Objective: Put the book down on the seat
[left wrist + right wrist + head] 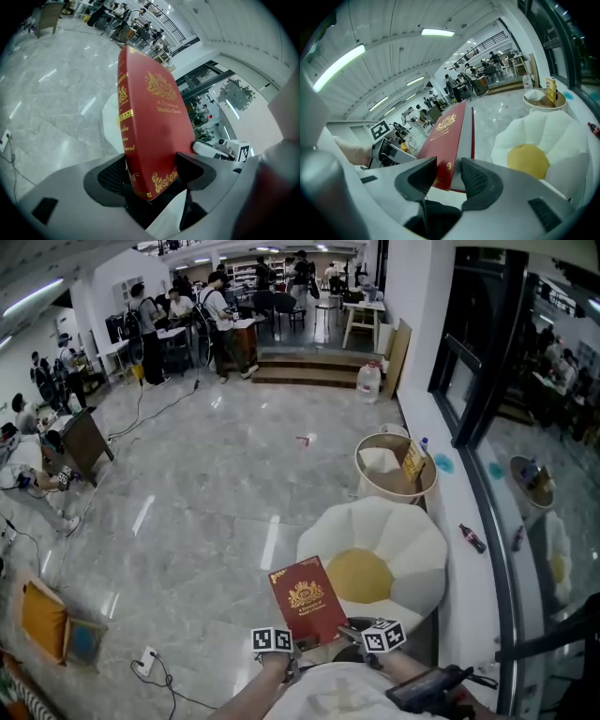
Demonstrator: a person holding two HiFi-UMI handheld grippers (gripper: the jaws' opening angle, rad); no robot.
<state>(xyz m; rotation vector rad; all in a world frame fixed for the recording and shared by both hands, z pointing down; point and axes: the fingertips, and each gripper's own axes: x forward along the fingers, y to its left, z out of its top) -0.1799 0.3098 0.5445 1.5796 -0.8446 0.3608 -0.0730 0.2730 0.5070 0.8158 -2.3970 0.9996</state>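
Grey marble floor point(187, 484) lies below, and the book point(307, 601) hangs just left of the white seat point(412, 549), not yet down, my left gripper point(152, 165) and right gripper point(449, 171) both clamping its near end.

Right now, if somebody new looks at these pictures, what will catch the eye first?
The red book with gold print stands out first, low in the head view, with the left gripper and the right gripper each closed on its near end. Just beyond it, on the grey marble floor by the glass wall, sits the white flower-shaped seat with its yellow centre.
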